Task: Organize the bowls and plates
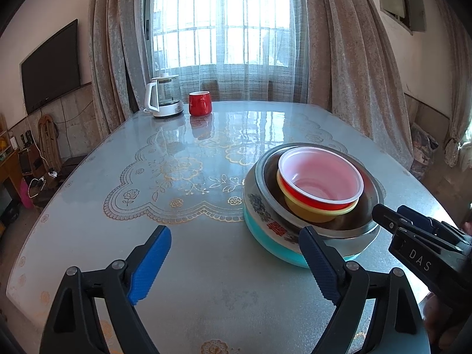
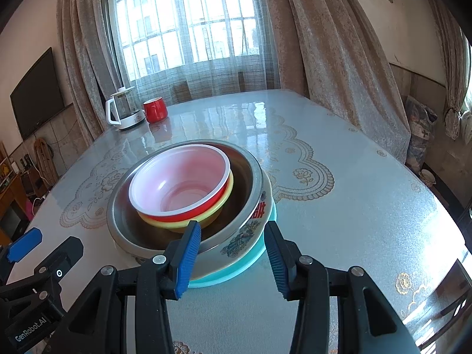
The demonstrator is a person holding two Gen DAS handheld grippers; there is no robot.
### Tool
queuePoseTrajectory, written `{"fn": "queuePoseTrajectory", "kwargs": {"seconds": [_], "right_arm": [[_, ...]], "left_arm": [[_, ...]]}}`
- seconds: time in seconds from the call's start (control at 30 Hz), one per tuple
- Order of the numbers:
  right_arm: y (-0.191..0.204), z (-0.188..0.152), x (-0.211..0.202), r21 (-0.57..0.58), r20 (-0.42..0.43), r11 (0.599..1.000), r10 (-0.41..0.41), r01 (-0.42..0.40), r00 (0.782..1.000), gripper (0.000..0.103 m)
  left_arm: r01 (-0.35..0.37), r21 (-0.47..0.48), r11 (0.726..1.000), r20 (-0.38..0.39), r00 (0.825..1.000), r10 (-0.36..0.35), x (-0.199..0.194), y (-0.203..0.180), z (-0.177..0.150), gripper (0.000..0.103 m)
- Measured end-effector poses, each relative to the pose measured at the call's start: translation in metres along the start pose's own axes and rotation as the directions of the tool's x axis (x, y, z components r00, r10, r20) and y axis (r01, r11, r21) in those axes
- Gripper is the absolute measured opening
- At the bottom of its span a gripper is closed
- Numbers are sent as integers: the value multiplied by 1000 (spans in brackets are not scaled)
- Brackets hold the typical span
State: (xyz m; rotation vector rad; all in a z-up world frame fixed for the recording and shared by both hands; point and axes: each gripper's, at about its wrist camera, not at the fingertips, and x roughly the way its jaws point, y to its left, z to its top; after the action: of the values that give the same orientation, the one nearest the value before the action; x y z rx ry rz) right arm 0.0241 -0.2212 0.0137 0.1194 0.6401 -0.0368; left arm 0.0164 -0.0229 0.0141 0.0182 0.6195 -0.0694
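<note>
Left claw (image 1: 234,265): jaws wide apart, nothing between them, only bare desk (image 1: 183,265) under the gap. Its right finger sits at the 7 o'clock edge of the stack, in front of the teal rim; contact can't be confirmed.

Right claw (image 2: 233,256): jaws part-open, straddling the near rim of the stack at its 5 o'clock side. The left pad overlaps the steel rim in the picture; the right pad stands clear of the rim. Reads as not clamped.

Stack, bottom to top: teal plate (image 2: 250,261), floral plate (image 2: 242,240), steel bowl (image 2: 188,147), yellow bowl (image 2: 218,208), red bowl (image 2: 180,183) with white inside. It sits on the right half of the desk as the left view shows it.

Progress, as a judgement: nesting looks done. No loose plate or bowl shows anywhere else on the desk. The two plastic bowls sit tilted and off-centre inside the steel bowl, so a straightening nudge or moving the whole stack may be what's left.

View differences:
- Left view shows the right claw from the side at 3 o'clock, beside the steel bowl's rim.
- Right view shows the floral plate's pattern and red character at the near rim, plus the left claw's tip at 8 o'clock.
- Both show kettle (image 1: 163,97) and red mug (image 1: 200,103) at the far edge, well apart from the stack.
</note>
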Motion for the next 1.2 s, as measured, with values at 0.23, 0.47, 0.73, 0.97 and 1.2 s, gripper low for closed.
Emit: {"fn": "queuePoseTrajectory", "kwargs": {"seconds": [0.23, 0.47, 0.73, 0.97, 1.2], "right_arm": [[-1, -1, -1, 2, 0, 1000, 0, 0, 1000, 45], [-1, -1, -1, 3, 0, 1000, -1, 1, 1000, 45], [-1, -1, -1, 3, 0, 1000, -1, 1, 1000, 45], [-1, -2, -2, 6, -2, 1000, -2, 2, 1000, 45], [-2, -2, -1, 9, -3, 1000, -2, 2, 1000, 45]], "left_arm": [[-5, 4, 1000, 5, 1000, 5, -1, 1, 0, 91], [-6, 2, 1000, 8, 1000, 6, -3, 1, 0, 93], [-6, 3, 1000, 9, 1000, 6, -3, 1, 0, 93], [-7, 6, 1000, 6, 1000, 7, -4, 1, 1, 93], [-3, 11, 1000, 4, 1000, 3, -3, -1, 2, 93]]}}
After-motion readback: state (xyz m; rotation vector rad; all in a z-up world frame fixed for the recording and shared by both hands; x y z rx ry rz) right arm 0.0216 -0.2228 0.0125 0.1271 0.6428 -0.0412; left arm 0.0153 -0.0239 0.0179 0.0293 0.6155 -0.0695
